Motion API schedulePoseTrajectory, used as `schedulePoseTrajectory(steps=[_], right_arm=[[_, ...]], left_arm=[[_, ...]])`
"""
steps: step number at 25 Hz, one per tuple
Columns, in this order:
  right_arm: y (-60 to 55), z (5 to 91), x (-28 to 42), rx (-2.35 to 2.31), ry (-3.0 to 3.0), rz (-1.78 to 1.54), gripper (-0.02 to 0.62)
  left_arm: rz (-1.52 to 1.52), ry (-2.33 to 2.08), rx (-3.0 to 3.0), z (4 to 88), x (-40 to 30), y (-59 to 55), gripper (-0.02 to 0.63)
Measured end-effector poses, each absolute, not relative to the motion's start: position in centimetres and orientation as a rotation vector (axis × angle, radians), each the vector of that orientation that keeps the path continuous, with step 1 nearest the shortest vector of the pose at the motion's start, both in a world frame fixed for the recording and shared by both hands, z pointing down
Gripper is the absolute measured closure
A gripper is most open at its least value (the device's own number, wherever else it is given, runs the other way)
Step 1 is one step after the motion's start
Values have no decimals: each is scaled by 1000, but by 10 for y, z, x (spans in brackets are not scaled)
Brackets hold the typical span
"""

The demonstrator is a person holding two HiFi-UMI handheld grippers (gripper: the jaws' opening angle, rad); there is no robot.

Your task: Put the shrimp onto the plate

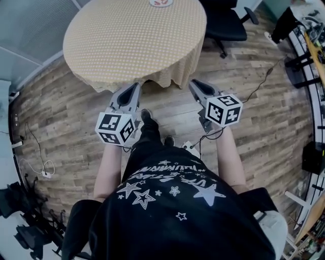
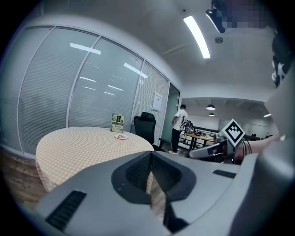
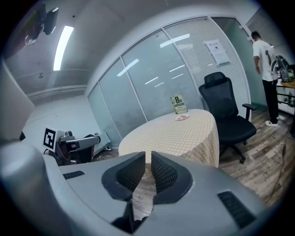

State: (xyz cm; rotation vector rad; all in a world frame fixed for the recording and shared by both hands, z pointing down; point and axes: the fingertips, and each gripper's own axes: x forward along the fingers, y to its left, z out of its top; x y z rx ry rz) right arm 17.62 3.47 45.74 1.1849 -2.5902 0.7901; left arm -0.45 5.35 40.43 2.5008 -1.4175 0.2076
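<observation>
A round table under a yellow checked cloth stands in front of me. A small white plate sits at its far edge, beside a green sign. Something pinkish-red lies on the plate; it is too small to tell what it is. The left gripper view also shows the plate. I see no separate shrimp. My left gripper and right gripper hover over the floor at the table's near edge. Both are shut and hold nothing. The right gripper shows only a thin slit between its pads.
A black office chair stands right of the table. A person stands farther off by a desk. Cables lie on the wooden floor at my left. A glass wall with blinds runs behind the table.
</observation>
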Motion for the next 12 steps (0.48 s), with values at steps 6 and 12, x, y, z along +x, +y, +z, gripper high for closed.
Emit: schedulePoseTrajectory(steps=[6, 12], right_arm=[[51, 466, 161, 1120, -2609, 812, 541], [54, 458, 149, 1109, -2634, 797, 541]], left_arm=[[238, -1452, 2459, 413, -12, 81, 604], [239, -1482, 2435, 411, -21, 92, 604]])
